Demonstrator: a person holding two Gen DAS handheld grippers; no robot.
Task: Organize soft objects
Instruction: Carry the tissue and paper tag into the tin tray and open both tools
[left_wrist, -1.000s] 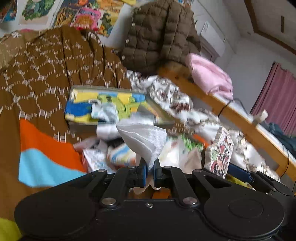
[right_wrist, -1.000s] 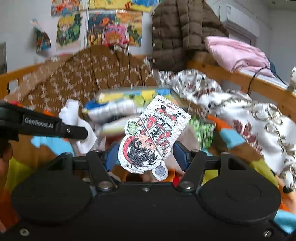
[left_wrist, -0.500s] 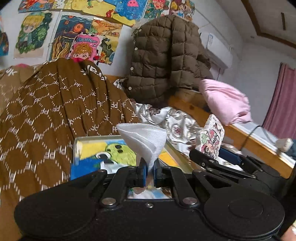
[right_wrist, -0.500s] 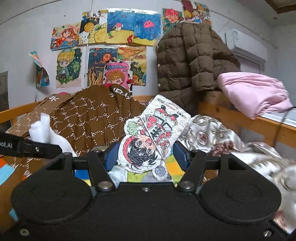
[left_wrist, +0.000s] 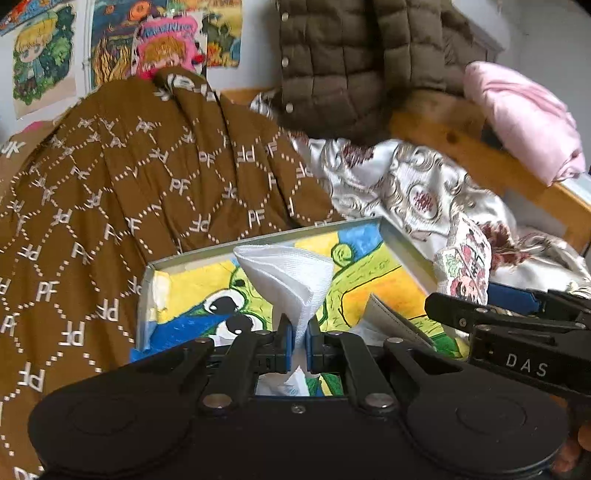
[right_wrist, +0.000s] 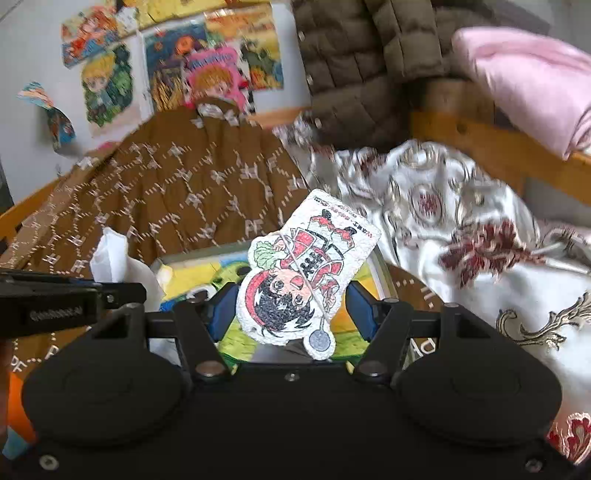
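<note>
Tissue (left_wrist: 291, 280) pinched in left gripper (left_wrist: 299, 343); right gripper (right_wrist: 291, 314) grips sticker (right_wrist: 303, 273).

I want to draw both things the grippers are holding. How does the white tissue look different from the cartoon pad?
The white tissue is plain and unprinted; the cartoon pad shows a colourful character.
The tissue is thin and folded into a cone; the pad is a flat, thick slab.
The left gripper pinches the tissue with fingers nearly together; the right gripper holds the pad with fingers wide apart.
Both are soft and held up over the painted tray.
</note>
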